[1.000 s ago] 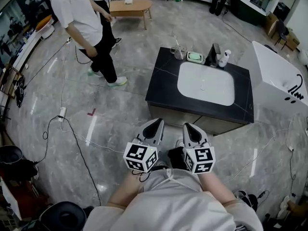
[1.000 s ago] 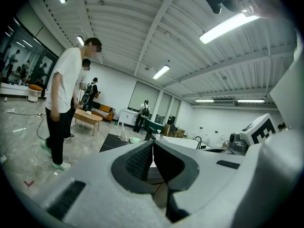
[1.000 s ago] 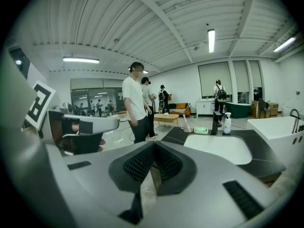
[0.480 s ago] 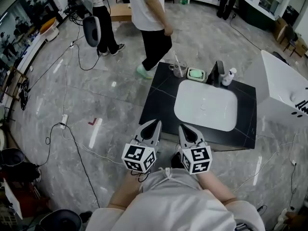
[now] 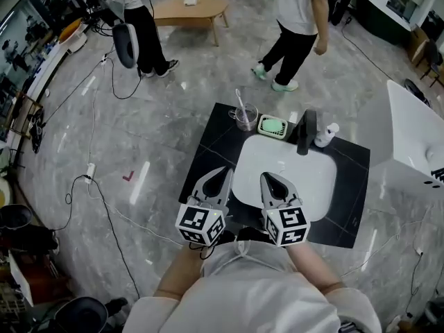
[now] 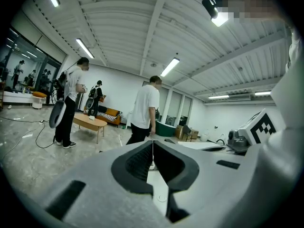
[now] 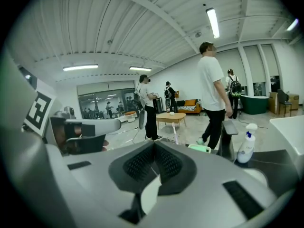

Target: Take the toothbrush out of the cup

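**Over the near rim of the washbasin — both grippers shut, nothing held**

Between the jaws of the left gripper [image 6: 153, 141] there is no gap: in its own view the two ribbed pads press together along one thin seam, with nothing caught in it. The right gripper [image 7: 153, 145] shows the same in its view, with pads met tip to tip and empty. From the head view the two grippers sit side by side and close in front of the person's chest, both pointing away from the body. Their tips hang over the near part of the white basin [image 5: 284, 179], which is set into a black counter [image 5: 208, 151].

Across the basin, at the counter's far left corner, stands the clear cup [image 5: 246, 118]. The toothbrush [image 5: 240, 103] is upright in it, leaning a little to the left, well apart from both grippers. Just right of the cup lies a green soap dish [image 5: 273, 125], then a dark faucet [image 5: 305, 132] and a white spray bottle [image 5: 324, 135] along the far edge.

Farther out on the grey floor a walking person [image 5: 298, 19] passes behind the counter — another standing person [image 5: 135, 19] is at the left, near a low wooden table [image 5: 189, 9].
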The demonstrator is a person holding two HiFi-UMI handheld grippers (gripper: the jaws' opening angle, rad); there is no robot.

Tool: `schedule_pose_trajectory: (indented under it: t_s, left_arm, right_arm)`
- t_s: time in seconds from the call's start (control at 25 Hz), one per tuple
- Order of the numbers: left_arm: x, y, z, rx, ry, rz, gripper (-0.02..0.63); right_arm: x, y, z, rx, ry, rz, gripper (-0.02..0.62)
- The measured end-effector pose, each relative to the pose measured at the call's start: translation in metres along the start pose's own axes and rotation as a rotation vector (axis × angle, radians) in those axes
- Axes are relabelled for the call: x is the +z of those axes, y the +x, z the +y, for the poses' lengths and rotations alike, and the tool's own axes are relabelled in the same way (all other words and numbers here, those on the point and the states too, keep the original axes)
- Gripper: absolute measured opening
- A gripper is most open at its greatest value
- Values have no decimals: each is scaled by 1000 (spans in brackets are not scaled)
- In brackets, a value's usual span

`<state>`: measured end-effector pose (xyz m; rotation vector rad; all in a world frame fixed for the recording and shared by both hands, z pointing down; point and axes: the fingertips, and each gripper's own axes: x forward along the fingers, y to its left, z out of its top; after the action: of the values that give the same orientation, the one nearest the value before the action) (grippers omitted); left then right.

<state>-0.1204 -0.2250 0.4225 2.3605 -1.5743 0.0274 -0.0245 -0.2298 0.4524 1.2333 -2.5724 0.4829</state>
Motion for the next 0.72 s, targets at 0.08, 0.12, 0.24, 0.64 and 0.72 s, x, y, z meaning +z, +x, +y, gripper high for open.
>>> schedule_pose_trajectory:
  t_s: [0.08, 0.12, 0.24, 0.64, 0.72]
  left_arm:
    - [0, 15, -1, 2, -2, 2, 18]
    - [0, 21, -1, 0, -6, -4, 18]
    - [4, 36, 3, 1, -34, -33, 18]
    - [-7, 99, 43, -7, -44, 39, 18]
    - [-10, 114, 50, -24, -41, 63, 18]
  right_arm:
    - [0, 8, -18, -7, 8, 12, 26]
    - [-2, 12, -26, -11, 15, 20, 26]
    - [-6, 19, -41, -17, 40, 44, 26]
    - [3, 58, -77, -94, 77, 67, 26]
    - [6, 68, -84, -120, 87, 70, 26]
